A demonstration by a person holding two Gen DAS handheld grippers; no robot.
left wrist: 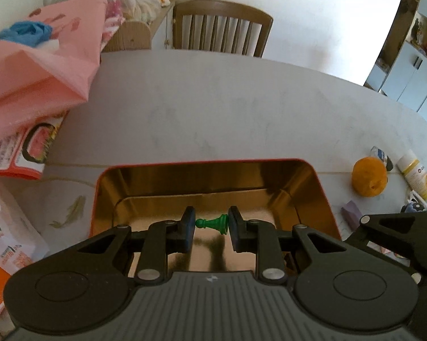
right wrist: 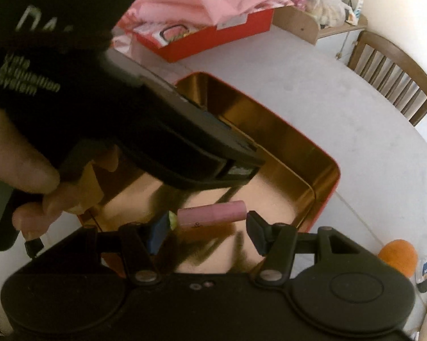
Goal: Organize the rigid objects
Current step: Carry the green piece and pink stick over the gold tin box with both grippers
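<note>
Over the gold-lined tin (left wrist: pixel 321 199), still bare inside, the left gripper (left wrist: pixel 212 224) clamps a green pawn (left wrist: pixel 213 223) while the right gripper (right wrist: pixel 206 228), spread wide, has a pink cylinder (right wrist: pixel 212 211) between its fingers, orange (left wrist: pixel 369 176) and bottle (left wrist: pixel 418 174) waiting on the desk (left wrist: pixel 227 108) beside it.

You see a green chess pawn (left wrist: pixel 213 223) between the dark blue pads (left wrist: pixel 188 224) of your black left gripper (left wrist: pixel 211 225). The tin (left wrist: pixel 307 176) is shiny gold inside with a red rim. The table (left wrist: pixel 213 108) is white with faint grey veining. A pink cylinder (right wrist: pixel 211 212) lies before your black right gripper (right wrist: pixel 206 228). The ball (left wrist: pixel 369 176) is orange, the block (left wrist: pixel 350 210) pale purple, the cloth (left wrist: pixel 43 65) pink, and the chair (left wrist: pixel 223 27) brown with white slats.
</note>
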